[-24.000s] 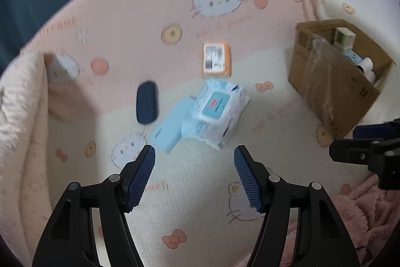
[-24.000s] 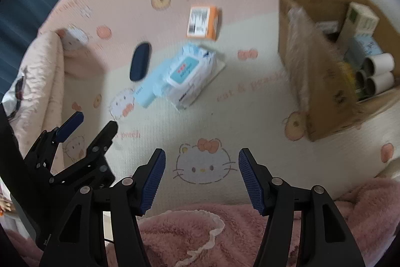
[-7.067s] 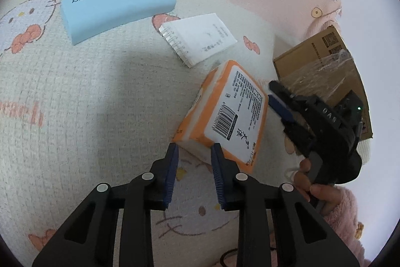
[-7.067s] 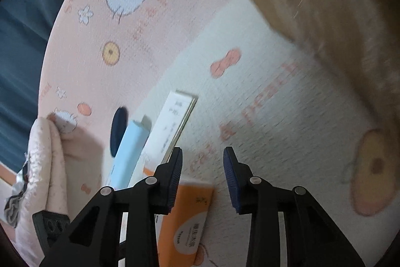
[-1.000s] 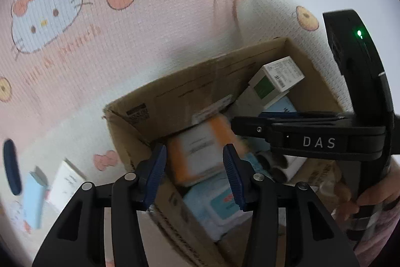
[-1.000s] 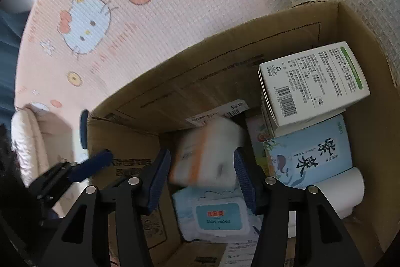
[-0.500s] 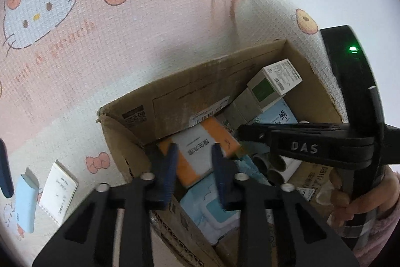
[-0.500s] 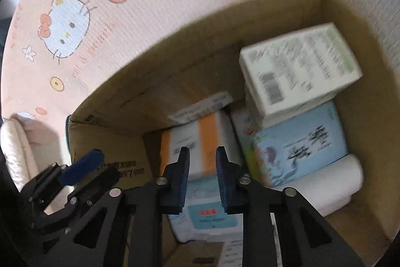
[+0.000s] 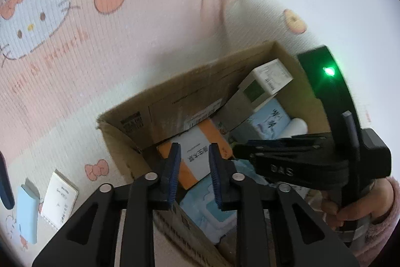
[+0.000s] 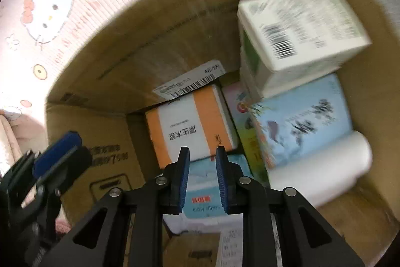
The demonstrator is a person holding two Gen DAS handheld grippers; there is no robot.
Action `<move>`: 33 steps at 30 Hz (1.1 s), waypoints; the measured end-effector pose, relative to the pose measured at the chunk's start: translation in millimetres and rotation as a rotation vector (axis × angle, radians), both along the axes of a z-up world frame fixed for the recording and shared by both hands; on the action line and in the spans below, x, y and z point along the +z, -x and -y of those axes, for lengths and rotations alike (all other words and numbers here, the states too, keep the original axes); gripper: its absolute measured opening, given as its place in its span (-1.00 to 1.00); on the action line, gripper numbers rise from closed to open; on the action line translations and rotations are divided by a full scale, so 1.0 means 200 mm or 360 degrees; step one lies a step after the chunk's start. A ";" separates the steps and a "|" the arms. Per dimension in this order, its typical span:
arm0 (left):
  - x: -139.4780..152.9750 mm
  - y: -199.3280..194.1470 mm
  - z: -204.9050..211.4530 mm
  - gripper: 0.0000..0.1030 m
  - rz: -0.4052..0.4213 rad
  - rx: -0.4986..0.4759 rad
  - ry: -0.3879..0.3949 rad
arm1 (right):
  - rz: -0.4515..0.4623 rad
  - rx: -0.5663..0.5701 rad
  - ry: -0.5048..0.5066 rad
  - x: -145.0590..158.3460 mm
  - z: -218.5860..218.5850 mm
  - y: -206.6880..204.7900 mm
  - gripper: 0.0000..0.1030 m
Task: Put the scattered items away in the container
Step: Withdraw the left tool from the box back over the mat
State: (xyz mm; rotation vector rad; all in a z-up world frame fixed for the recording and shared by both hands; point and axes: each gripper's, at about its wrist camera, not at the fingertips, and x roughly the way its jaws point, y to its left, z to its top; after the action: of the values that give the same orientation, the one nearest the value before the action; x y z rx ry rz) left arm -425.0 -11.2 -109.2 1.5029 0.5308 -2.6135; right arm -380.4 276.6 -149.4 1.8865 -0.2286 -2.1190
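Two hand-held grippers are hovering over an open cardboard box sitting on a pink cartoon-cat blanket. The orange-and-white tissue pack is lying flat inside the box, against its far wall and under a loose barcode label, resting partly on a blue wet-wipes pack nearer the camera.

The left hand-held gripper is pointing steeply down above the box's left corner; its jaws are opening, with nothing clamped between the blue pads, the tissue pack merely showing through the gap from below. The right hand-held gripper is hanging over the middle of the box with its jaws drawn nearly together and empty, the tissue pack and wipes lying beneath them. In the left wrist view that gripper is reaching in from the right, held by a person's hand in a fluffy pink sleeve.

To the right inside the box, a white-and-green carton is sitting on top of a light-blue tissue pack, with a white paper roll lying along the near side.

Outside the box, on the blanket at the far left of the left wrist view, a small white notebook, a light-blue case and a dark-blue case at the frame's edge are lying side by side.
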 end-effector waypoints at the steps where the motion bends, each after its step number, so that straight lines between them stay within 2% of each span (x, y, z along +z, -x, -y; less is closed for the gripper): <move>1: 0.03 -0.02 0.01 -0.20 -0.0039 -0.0002 0.0000 | -0.0038 -0.0023 0.0011 0.07 -0.02 -0.04 -0.64; 2: 0.06 -0.05 0.01 0.00 -0.0079 -0.0006 0.0007 | -0.0067 -0.0044 0.0016 0.12 -0.03 -0.07 -0.62; 3: 0.10 -0.08 0.02 0.05 -0.0122 -0.0008 0.0023 | -0.0100 -0.0062 0.0013 0.17 -0.04 -0.10 -0.57; 4: 0.12 -0.11 0.02 0.05 -0.0151 -0.0011 0.0038 | -0.0153 -0.0086 -0.0004 0.24 -0.05 -0.15 -0.36; 5: 0.15 -0.14 0.02 0.06 -0.0177 -0.0013 0.0053 | -0.0200 -0.0105 -0.0021 0.30 -0.06 -0.18 -0.03; 7: 0.19 -0.21 0.03 0.09 -0.0213 -0.0015 0.0056 | -0.0333 -0.0139 -0.0086 0.42 -0.07 -0.29 0.23; 10: 0.23 -0.33 0.06 0.13 -0.0258 -0.0005 0.0007 | -0.0447 -0.0120 -0.0157 0.55 0.04 -0.41 0.23; 18: 0.28 -0.66 0.10 0.17 -0.0390 0.0029 -0.0063 | -0.0575 -0.0160 -0.0107 0.69 0.14 -0.76 0.23; 22: 0.24 -0.82 0.12 0.18 -0.0423 0.0018 -0.0084 | -0.0668 -0.0201 -0.0014 0.66 0.21 -0.95 0.24; 28: 0.13 -1.11 0.21 0.18 -0.0463 0.0096 0.0034 | -0.0726 -0.0301 0.0304 0.52 0.30 -1.15 0.24; 33: -0.01 -1.34 0.30 0.18 -0.0459 0.0134 0.0124 | -0.0865 -0.0325 0.0302 0.42 0.43 -1.27 0.25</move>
State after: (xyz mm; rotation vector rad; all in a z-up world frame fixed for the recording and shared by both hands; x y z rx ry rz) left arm -158.0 -70.5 -110.7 1.0636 0.4952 -2.7633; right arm -126.8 190.4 -65.9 1.1684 -0.4915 -2.5445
